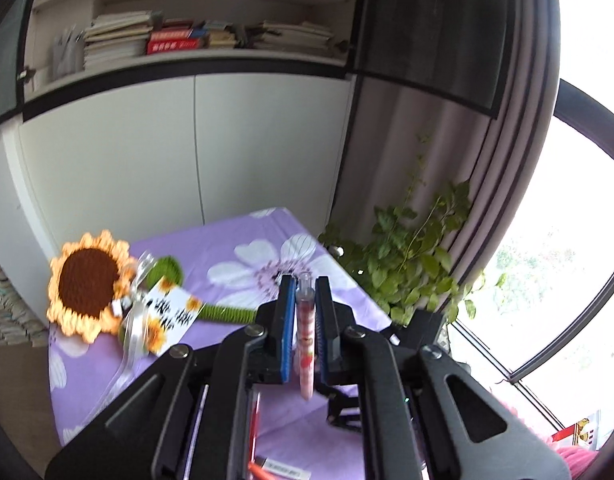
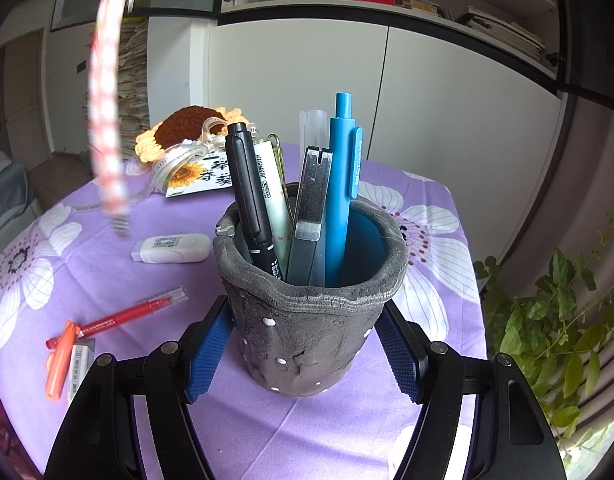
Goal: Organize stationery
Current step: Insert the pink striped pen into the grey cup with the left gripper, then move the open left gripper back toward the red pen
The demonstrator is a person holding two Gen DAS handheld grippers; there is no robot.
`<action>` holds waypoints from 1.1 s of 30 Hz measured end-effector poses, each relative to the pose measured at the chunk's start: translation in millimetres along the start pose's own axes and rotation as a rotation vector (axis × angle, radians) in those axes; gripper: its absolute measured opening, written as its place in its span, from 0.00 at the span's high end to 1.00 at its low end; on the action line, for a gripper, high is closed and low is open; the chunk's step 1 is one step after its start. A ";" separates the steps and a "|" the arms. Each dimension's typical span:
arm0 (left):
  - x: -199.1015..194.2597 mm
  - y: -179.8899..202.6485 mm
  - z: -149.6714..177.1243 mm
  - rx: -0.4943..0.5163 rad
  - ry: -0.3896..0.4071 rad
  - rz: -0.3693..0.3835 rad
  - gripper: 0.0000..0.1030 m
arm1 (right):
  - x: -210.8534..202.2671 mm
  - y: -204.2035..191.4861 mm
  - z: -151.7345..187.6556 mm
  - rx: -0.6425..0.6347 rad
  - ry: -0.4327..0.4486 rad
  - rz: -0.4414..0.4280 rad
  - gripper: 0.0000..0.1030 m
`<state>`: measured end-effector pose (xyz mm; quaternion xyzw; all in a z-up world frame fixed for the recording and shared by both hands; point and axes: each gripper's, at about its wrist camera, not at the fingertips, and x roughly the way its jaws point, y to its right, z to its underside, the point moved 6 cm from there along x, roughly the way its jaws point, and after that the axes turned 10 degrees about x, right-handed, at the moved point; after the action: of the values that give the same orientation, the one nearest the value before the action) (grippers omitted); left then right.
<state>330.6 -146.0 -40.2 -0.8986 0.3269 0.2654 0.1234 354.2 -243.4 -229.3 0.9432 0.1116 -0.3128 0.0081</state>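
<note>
My left gripper (image 1: 306, 290) is shut on a pink patterned pen (image 1: 306, 334), held upright above the purple tablecloth (image 1: 243, 252). The same pen (image 2: 105, 120) hangs blurred at the upper left of the right wrist view. My right gripper (image 2: 303, 354) has its blue pads (image 2: 209, 354) around a grey clay pen holder (image 2: 307, 320). The holder contains a blue pen (image 2: 341, 184), a black pen (image 2: 249, 196), a white-green pen (image 2: 273, 184) and a grey tool (image 2: 311, 208). On the cloth lie a red pen (image 2: 119, 316), an orange highlighter (image 2: 59, 360), an eraser (image 2: 81, 364) and a white correction tape (image 2: 171, 248).
A crocheted sunflower (image 1: 87, 284) with a ribbon and card lies at the table's far left. A leafy plant (image 1: 411, 264) stands beyond the right table edge by the window. White cabinets (image 1: 187, 152) and bookshelves are behind the table.
</note>
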 end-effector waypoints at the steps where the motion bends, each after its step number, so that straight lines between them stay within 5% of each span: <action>1: 1.5 2.6 -6.2 0.003 0.006 0.005 0.92 | -0.2 0.4 -0.2 0.001 0.001 -0.002 0.30; 9: 40.3 19.4 -28.9 0.014 -0.010 0.032 0.92 | 0.4 3.4 -1.5 0.005 0.001 -0.007 0.30; 17: 89.8 25.4 2.2 0.036 -0.127 0.047 0.92 | 1.9 4.1 -1.3 0.010 0.000 -0.010 0.30; 26: 69.2 -7.3 20.4 0.012 -0.132 -0.018 0.91 | 2.1 3.1 -1.6 0.010 0.000 -0.010 0.30; 33: 77.3 -32.7 89.8 0.009 -0.296 -0.076 0.64 | 2.2 3.1 -1.6 0.010 0.000 -0.009 0.30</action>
<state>366.3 -126.1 -156.1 -0.8607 0.2722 0.3887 0.1844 357.5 -245.8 -229.5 0.9426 0.1143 -0.3136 0.0022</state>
